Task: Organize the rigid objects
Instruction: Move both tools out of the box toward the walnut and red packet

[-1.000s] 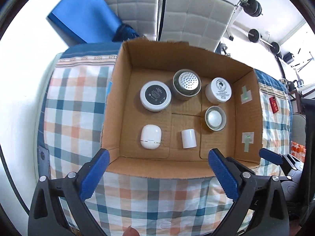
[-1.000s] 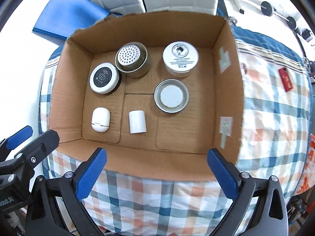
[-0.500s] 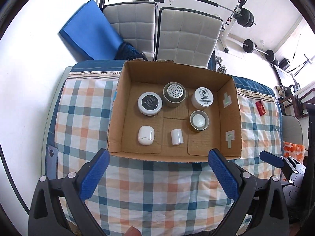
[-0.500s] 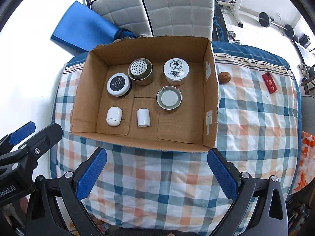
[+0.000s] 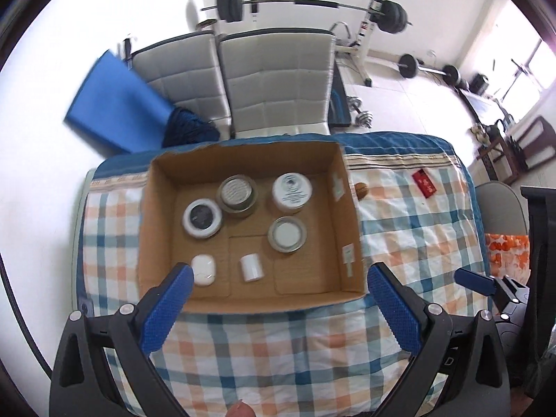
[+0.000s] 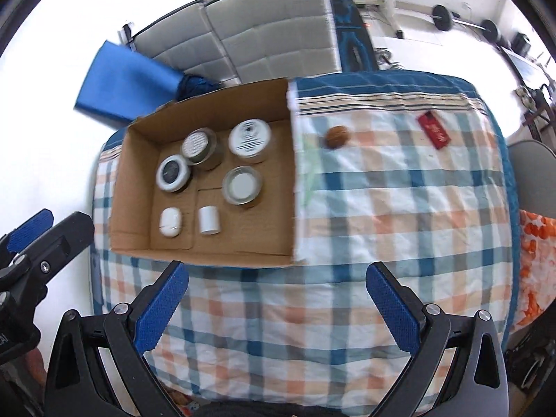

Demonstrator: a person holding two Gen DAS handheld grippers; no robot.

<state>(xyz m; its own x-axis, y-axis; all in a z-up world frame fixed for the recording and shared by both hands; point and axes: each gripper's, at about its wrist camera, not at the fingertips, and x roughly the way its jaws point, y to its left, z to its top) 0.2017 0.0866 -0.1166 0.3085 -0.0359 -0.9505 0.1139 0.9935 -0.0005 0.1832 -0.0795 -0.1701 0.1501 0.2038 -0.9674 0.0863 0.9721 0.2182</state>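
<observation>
An open cardboard box (image 5: 163, 229) (image 6: 132, 173) lies on a checked cloth. Inside it are a black-topped white jar (image 5: 202, 218), a perforated metal tin (image 5: 237, 193), a white labelled jar (image 5: 291, 192), a metal tin with a white lid (image 5: 287, 234), a white oval case (image 5: 204, 270) and a small white cylinder (image 5: 251, 267). A brown walnut-like object (image 6: 336, 136) and a red tag (image 6: 433, 128) rest on the cloth right of the box. My left gripper (image 5: 278, 299) and right gripper (image 6: 276, 299) hang open and empty, high above the cloth's near side.
The checked cloth (image 6: 399, 208) covers a table. Two grey padded chairs (image 5: 271, 80) and a blue mat (image 5: 114, 104) stand behind it. Weight bars (image 5: 295, 1) lie on the floor beyond. An orange-patterned cloth (image 6: 535, 243) is at the right edge.
Both grippers have pulled up and back from the box, which now looks smaller. The right view has swung right, bringing the brown object and red tag into sight.
</observation>
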